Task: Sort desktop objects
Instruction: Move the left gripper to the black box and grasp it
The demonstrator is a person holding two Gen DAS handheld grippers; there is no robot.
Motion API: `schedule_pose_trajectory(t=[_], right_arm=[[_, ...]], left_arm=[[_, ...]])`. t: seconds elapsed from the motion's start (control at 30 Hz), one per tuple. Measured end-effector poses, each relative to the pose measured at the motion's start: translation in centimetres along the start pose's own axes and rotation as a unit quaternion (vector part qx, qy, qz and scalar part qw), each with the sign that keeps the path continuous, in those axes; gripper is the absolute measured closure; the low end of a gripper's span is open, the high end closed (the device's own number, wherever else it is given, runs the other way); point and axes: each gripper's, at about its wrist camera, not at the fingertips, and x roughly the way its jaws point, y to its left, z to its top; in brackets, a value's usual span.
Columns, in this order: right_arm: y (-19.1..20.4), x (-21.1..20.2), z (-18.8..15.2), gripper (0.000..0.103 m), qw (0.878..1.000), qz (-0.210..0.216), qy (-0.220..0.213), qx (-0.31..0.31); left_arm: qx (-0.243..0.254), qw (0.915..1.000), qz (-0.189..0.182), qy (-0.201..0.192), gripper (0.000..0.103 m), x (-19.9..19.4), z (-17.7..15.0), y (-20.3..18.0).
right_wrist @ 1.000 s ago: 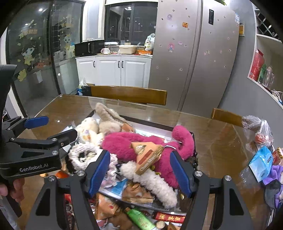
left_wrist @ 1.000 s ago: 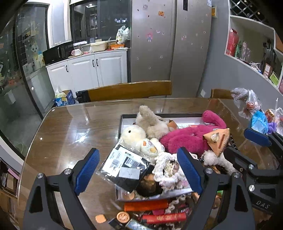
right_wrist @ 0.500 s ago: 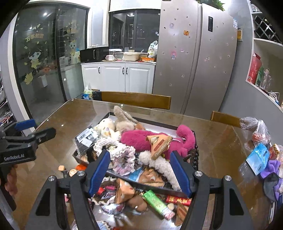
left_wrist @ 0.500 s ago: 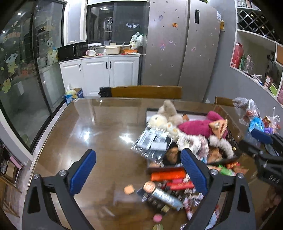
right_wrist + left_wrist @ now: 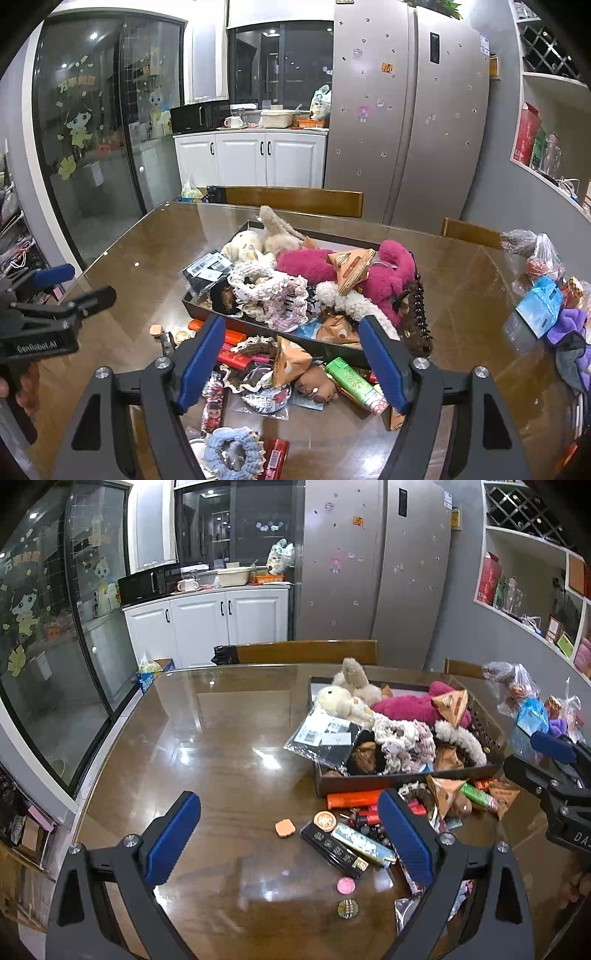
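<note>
A dark box [image 5: 369,786] on the glass-topped table is heaped with soft things: a pink plush toy [image 5: 406,709], a cream plush [image 5: 336,701] and a crocheted piece [image 5: 402,738]. Loose items lie before it, among them an orange tube [image 5: 351,799], a round tin [image 5: 324,819] and a green packet [image 5: 354,380]. My left gripper [image 5: 288,812] hangs open over bare table left of that scatter, holding nothing. My right gripper [image 5: 291,328] hovers above the scatter in front of the box [image 5: 207,310], its jaws opening with nothing gripped. A blue scrunchie [image 5: 229,450] lies nearest.
Plastic bags and a purple cloth [image 5: 569,325] crowd the table's right side. Two wooden chair backs [image 5: 306,651] stand behind the far edge. The left half of the table [image 5: 192,731] shows only reflections. A hand [image 5: 22,384] holds the left gripper's handle.
Both grippers have drawn back from the box, so it looks smaller and the loose items in front have come into view. The right jaws stand a little wider.
</note>
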Motion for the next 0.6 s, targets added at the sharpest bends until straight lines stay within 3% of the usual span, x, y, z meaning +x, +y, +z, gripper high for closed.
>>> schedule_pose_trajectory(t=[0.27,0.47,0.6], right_arm=[[0.7,1.8,-1.2,0.022,1.000,-0.002,0.029,-0.012],[0.0,3.7,-1.9,0.022,0.999,-0.007,0.045,-0.006],[-0.3,5.5,-2.2,0.022,0.998,-0.008,0.060,-0.004]], left_arm=[[0.004,0.9989,-0.031,0.035,0.005,3.1,-1.8,-0.4],[0.013,0.9977,-0.029,0.060,0.005,5.8,-2.7,-0.9],[0.020,0.9962,-0.008,0.085,0.005,7.9,-2.6,-1.6]])
